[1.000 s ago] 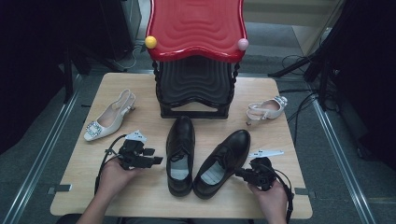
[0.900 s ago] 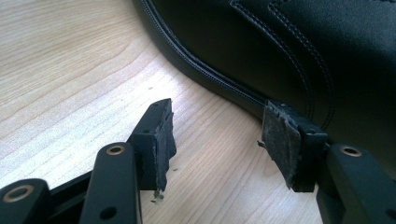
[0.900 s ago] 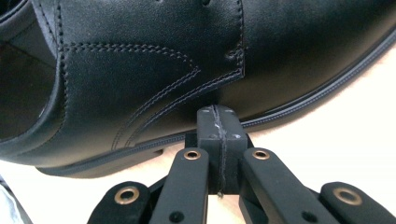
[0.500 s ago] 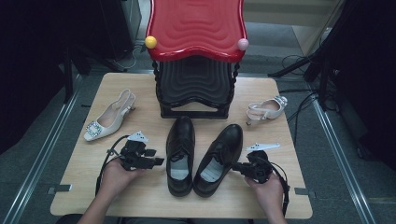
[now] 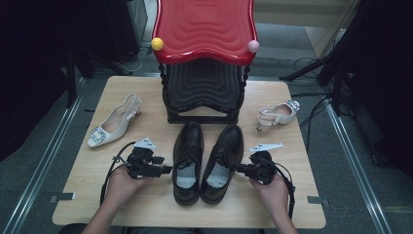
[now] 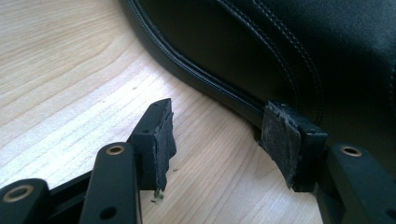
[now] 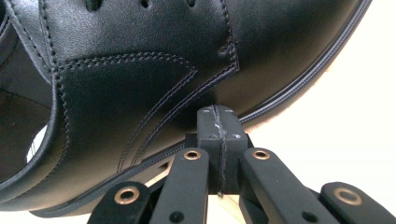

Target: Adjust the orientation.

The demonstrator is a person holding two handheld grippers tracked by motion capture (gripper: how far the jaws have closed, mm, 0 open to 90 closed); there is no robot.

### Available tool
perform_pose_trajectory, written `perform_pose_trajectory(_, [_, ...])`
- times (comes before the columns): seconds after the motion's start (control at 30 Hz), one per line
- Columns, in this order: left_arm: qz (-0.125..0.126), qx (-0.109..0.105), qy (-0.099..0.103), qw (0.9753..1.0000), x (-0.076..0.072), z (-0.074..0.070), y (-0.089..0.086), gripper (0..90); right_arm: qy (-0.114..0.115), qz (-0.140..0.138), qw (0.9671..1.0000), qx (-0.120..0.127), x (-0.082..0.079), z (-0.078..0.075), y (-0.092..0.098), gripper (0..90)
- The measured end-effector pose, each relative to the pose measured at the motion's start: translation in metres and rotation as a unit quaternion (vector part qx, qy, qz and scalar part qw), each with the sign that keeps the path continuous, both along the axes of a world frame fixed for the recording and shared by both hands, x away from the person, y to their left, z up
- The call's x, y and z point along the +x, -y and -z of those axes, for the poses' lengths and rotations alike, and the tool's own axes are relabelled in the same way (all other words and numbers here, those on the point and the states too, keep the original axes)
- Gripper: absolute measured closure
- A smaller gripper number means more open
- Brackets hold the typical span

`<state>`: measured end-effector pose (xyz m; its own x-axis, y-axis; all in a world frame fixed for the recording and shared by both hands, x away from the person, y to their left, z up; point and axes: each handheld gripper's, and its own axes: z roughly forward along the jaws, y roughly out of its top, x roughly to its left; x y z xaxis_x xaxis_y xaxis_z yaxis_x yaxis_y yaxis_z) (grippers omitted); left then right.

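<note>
Two black leather shoes stand side by side at the table's middle, toes pointing away: the left shoe [image 5: 187, 158] and the right shoe [image 5: 225, 158]. My left gripper [image 5: 164, 169] lies low beside the left shoe [image 6: 289, 51], open [image 6: 219, 135], one pad [image 6: 280, 137] against the sole's edge and nothing between the jaws. My right gripper [image 5: 239, 168] is shut [image 7: 218, 122], with its closed tips pressed against the outer side of the right shoe [image 7: 140, 70], just above the sole.
A black stool with a red wavy top [image 5: 204, 34] stands behind the shoes. A white slingback heel with a jewelled buckle [image 5: 114, 122] lies at the left, and a pale strappy sandal [image 5: 277, 114] at the right. The wooden table [image 5: 73, 195] has bare room along its front.
The right shoe's toe has swung left, from angled outward to nearly parallel with the left shoe, as the shut right gripper moved in against it. The left gripper has hardly moved.
</note>
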<state>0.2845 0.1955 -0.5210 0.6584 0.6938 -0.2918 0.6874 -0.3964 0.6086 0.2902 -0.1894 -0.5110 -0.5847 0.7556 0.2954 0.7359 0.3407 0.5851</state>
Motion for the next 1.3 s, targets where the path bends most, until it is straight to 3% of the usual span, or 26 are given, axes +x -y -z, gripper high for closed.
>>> perform_pose_trajectory(0.17, [0.006,0.005,0.000,1.0000,0.000,0.001,0.003,44.3,0.005,-0.002,0.9999,-0.010,0.003,-0.001,-0.006,90.0])
perform_pose_trajectory(0.27, [-0.004,-0.005,-0.014,0.9999,0.001,0.001,0.003,46.1,0.006,-0.002,0.9999,-0.010,0.006,-0.001,-0.009,90.0])
perform_pose_trajectory(0.4, [-0.013,-0.019,-0.030,0.9993,0.002,0.003,0.004,55.6,0.007,-0.002,1.0000,-0.005,0.010,0.000,-0.012,90.0])
perform_pose_trajectory(0.6, [-0.006,-0.031,-0.049,0.9983,0.002,0.004,0.008,75.8,0.015,0.006,0.9999,0.001,0.012,0.002,-0.019,90.0])
perform_pose_trajectory(0.77, [-0.016,-0.064,-0.066,0.9956,0.001,0.007,0.010,89.3,0.011,0.013,0.9996,0.024,0.013,0.006,-0.018,90.0])
perform_pose_trajectory(0.97, [-0.026,-0.073,-0.068,0.9946,-0.002,0.008,0.010,90.0,-0.012,0.018,0.9975,0.067,0.017,0.011,-0.011,90.0])
perform_pose_trajectory(1.2, [-0.007,-0.074,-0.069,0.9949,-0.008,0.009,0.018,90.0,-0.013,0.024,0.9974,0.066,0.021,0.010,-0.008,90.0])
perform_pose_trajectory(1.3, [-0.003,-0.066,-0.054,0.9964,-0.014,0.008,0.026,90.0,-0.009,0.030,0.9971,0.069,0.025,0.011,-0.005,90.0])
